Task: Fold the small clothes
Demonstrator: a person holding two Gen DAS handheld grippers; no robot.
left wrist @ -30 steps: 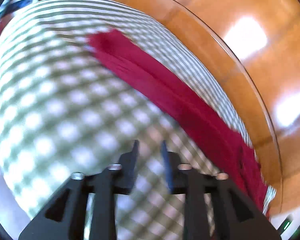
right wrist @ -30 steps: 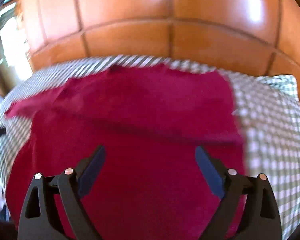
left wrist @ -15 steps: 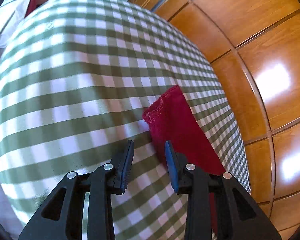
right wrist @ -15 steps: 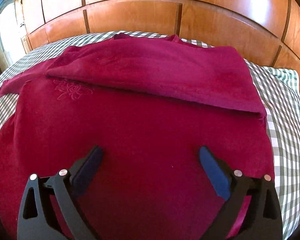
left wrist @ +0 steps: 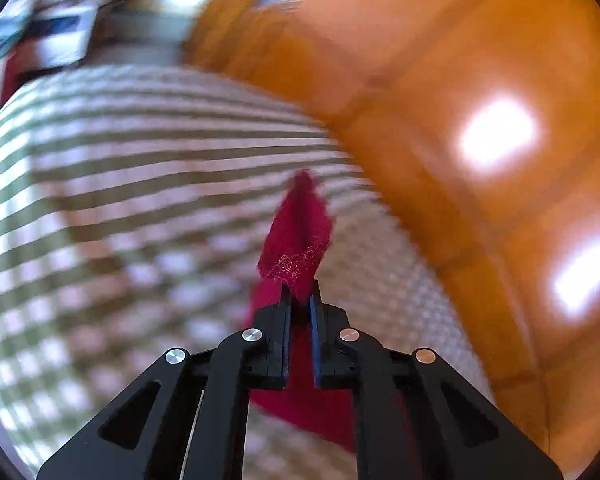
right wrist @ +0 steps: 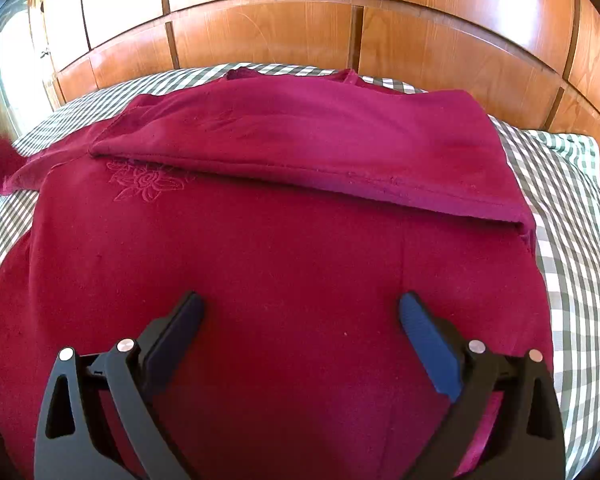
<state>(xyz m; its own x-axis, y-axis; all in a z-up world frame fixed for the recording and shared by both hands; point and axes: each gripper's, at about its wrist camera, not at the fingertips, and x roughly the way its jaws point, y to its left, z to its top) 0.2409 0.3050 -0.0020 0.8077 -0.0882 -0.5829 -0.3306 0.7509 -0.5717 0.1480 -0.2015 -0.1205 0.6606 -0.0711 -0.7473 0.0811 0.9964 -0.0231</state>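
Observation:
A dark red garment lies spread on a green-and-white checked cloth, its far edge folded over toward me; an embroidered flower shows near the left. My right gripper hovers open and empty over the garment's near middle. My left gripper is shut on the end of the garment's sleeve and holds it lifted above the checked cloth. The lifted sleeve tip also shows at the far left of the right wrist view.
Wooden wall panels stand right behind the cloth's far edge and also fill the right of the left wrist view. A window area is at far left. Blurred clutter lies beyond the cloth.
My left gripper has closed on the sleeve end and lifted it off the cloth; the view is blurred by motion. My right gripper has stayed open over the garment.

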